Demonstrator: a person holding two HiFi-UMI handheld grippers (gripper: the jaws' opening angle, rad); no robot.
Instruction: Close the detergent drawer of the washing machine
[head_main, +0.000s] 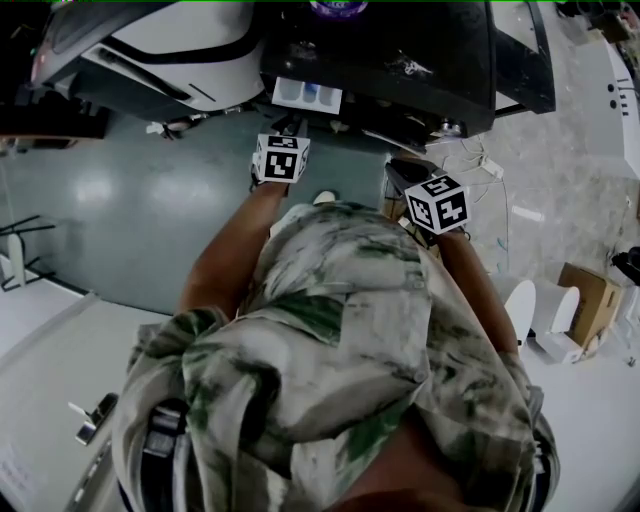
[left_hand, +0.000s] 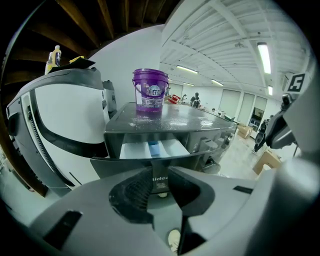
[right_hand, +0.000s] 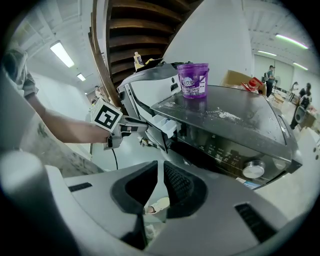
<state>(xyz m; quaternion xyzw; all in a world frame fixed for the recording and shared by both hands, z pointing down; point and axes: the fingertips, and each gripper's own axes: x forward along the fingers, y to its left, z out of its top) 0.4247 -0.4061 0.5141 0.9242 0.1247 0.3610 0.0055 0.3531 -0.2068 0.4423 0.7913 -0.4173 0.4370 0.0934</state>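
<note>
Left gripper (left_hand: 160, 175), jaws a little apart and empty, points just below the open drawer (left_hand: 153, 149); a push landing low could slip under it and miss

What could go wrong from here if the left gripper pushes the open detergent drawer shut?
1. The left gripper points just below the open detergent drawer. Its narrow, slightly parted jaws could slip under the drawer front instead of pushing it.
2. A push off centre might skew the drawer so that it jams.
3. A hard shove could jolt the purple bucket that stands on top of the washing machine.
</note>
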